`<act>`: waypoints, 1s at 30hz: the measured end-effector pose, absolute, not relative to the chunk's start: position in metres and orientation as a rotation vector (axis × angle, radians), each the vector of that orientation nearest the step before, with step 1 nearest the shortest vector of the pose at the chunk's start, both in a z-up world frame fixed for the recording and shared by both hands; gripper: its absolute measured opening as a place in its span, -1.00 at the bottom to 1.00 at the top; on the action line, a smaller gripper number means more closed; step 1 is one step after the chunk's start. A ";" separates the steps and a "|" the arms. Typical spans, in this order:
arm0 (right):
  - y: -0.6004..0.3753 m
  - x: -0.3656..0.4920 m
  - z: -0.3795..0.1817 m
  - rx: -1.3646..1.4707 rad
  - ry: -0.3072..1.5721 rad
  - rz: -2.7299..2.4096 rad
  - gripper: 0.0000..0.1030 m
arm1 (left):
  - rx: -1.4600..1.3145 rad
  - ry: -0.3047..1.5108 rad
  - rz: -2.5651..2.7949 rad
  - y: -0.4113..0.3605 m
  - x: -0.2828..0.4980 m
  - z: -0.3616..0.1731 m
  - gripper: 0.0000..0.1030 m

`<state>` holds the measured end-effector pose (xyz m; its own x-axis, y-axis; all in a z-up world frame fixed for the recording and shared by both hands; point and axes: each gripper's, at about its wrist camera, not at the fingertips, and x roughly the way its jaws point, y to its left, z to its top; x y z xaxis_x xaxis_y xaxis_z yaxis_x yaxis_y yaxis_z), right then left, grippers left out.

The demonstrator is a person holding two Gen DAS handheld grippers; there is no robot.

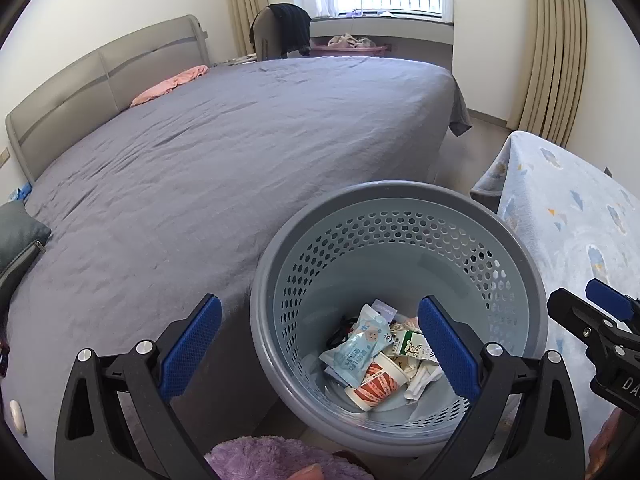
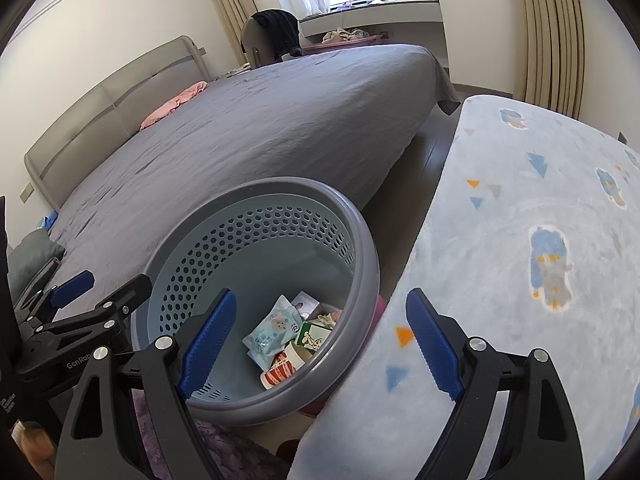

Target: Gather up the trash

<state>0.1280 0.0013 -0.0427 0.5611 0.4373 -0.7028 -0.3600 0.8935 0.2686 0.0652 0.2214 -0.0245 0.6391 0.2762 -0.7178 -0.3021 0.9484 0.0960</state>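
Below the spread left hand-held gripper [image 1: 320,344], trash [image 1: 376,360] fills the bin [image 1: 400,196].

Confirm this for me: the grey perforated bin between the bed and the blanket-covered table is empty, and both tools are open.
Wrong on one point: the bin is not empty. The left wrist view shows wrappers and a paper cup at its bottom. Both the left tool and right tool are open.

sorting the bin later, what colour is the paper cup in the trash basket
The paper cup is white with red-orange stripes, clearest in the left wrist view.
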 end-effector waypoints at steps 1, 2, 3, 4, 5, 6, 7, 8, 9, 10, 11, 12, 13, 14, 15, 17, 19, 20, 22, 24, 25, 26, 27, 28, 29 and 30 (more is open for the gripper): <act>0.001 0.128 -0.043 0.098 0.855 0.470 0.61 | -0.032 0.813 0.330 0.221 0.065 -0.025 0.88; 0.001 0.128 -0.043 0.098 0.855 0.471 0.61 | -0.030 0.813 0.330 0.221 0.065 -0.025 0.88; 0.001 0.129 -0.043 0.096 0.855 0.472 0.61 | -0.029 0.814 0.330 0.221 0.066 -0.025 0.88; 0.002 0.129 -0.043 0.095 0.856 0.473 0.61 | -0.030 0.815 0.329 0.221 0.066 -0.025 0.88; 0.002 0.129 -0.043 0.096 0.857 0.475 0.61 | -0.031 0.817 0.329 0.221 0.066 -0.025 0.88; 0.002 0.129 -0.043 0.095 0.857 0.476 0.61 | -0.033 0.819 0.330 0.221 0.067 -0.025 0.88; 0.002 0.129 -0.043 0.095 0.858 0.477 0.61 | -0.035 0.820 0.330 0.221 0.066 -0.025 0.88; 0.002 0.129 -0.043 0.094 0.858 0.478 0.61 | -0.036 0.819 0.329 0.222 0.066 -0.025 0.88; 0.002 0.129 -0.043 0.094 0.857 0.478 0.61 | -0.035 0.819 0.329 0.222 0.066 -0.025 0.88; 0.002 0.129 -0.043 0.095 0.857 0.478 0.61 | -0.035 0.819 0.328 0.222 0.066 -0.025 0.88; 0.002 0.129 -0.043 0.095 0.857 0.478 0.61 | -0.035 0.819 0.327 0.221 0.066 -0.025 0.88; 0.002 0.129 -0.043 0.094 0.856 0.477 0.61 | -0.035 0.819 0.326 0.222 0.066 -0.025 0.88; 0.002 0.129 -0.043 0.094 0.854 0.475 0.61 | -0.036 0.818 0.326 0.221 0.066 -0.025 0.88; 0.002 0.129 -0.043 0.096 0.854 0.476 0.61 | -0.037 0.818 0.325 0.221 0.066 -0.025 0.88; 0.003 0.129 -0.043 0.098 0.855 0.477 0.61 | -0.037 0.818 0.325 0.221 0.065 -0.025 0.88; 0.004 0.129 -0.043 0.097 0.857 0.478 0.61 | -0.039 0.818 0.325 0.222 0.065 -0.025 0.88; 0.003 0.129 -0.044 0.097 0.858 0.479 0.61 | -0.041 0.817 0.325 0.222 0.065 -0.025 0.88; 0.003 0.128 -0.044 0.097 0.858 0.478 0.61 | -0.042 0.817 0.324 0.222 0.064 -0.025 0.88; 0.003 0.129 -0.044 0.097 0.857 0.478 0.61 | -0.043 0.816 0.323 0.221 0.064 -0.025 0.88; 0.004 0.129 -0.044 0.096 0.859 0.480 0.61 | -0.041 0.816 0.322 0.221 0.065 -0.025 0.88; 0.004 0.129 -0.044 0.096 0.859 0.480 0.61 | -0.040 0.817 0.322 0.220 0.065 -0.025 0.88; 0.004 0.128 -0.044 0.096 0.858 0.480 0.61 | -0.040 0.818 0.322 0.220 0.065 -0.025 0.88; 0.004 0.129 -0.044 0.096 0.858 0.480 0.61 | -0.043 0.820 0.323 0.220 0.065 -0.025 0.88; 0.004 0.129 -0.044 0.096 0.859 0.481 0.61 | -0.045 0.820 0.324 0.220 0.066 -0.025 0.88; 0.004 0.129 -0.044 0.096 0.859 0.480 0.61 | -0.047 0.819 0.325 0.221 0.065 -0.025 0.88; 0.004 0.129 -0.044 0.096 0.858 0.480 0.61 | -0.048 0.818 0.325 0.221 0.065 -0.024 0.88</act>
<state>0.1285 0.0036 -0.0438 0.5545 0.4435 -0.7041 -0.3676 0.8897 0.2709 0.0651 0.2210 -0.0245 0.6375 0.2656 -0.7232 -0.3026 0.9496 0.0820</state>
